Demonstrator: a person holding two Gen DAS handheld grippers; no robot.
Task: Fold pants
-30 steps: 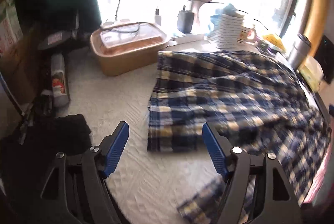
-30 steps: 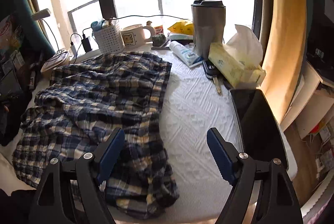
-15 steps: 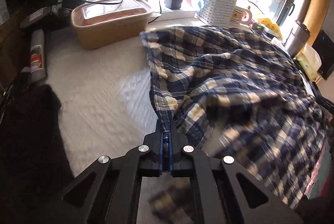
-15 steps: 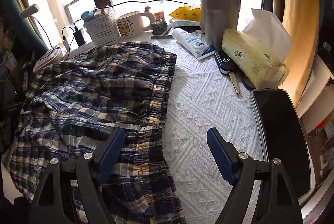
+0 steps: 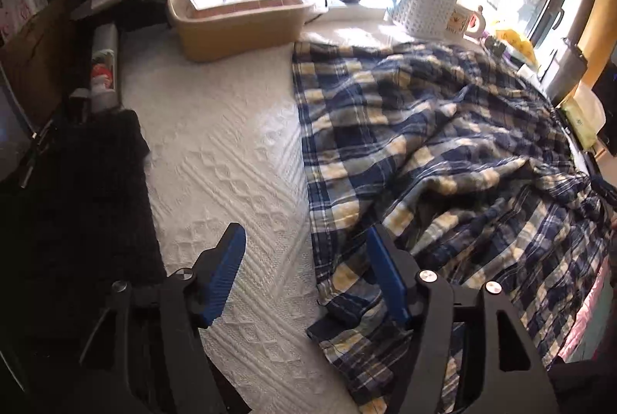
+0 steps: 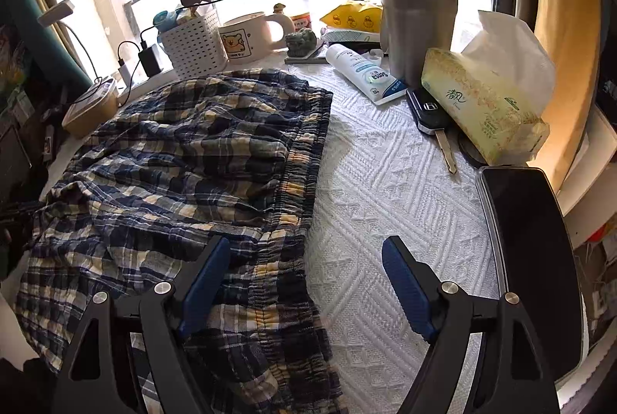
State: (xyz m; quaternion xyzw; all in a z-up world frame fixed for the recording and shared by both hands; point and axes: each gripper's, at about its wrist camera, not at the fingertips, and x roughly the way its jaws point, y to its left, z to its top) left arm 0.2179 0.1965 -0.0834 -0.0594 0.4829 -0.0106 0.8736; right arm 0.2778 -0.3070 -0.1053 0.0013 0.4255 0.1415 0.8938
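My left gripper has its blue pads spread wide with nothing between them; the right-hand pad sits over the hem edge of the plaid pants, the other over bare white quilted cover. My right gripper is equally wide apart and empty, one pad above the gathered waistband, the other above the cover. The pants lie rumpled across the middle of the surface, waistband toward the right-hand side, leg ends toward the left. Left view, outward: a dark cloth at the cover's edge, a tan lidded container beyond, a white perforated basket by the window. Right view: mug, steel tumbler, lotion tube, car key, tissue pack, black tablet.
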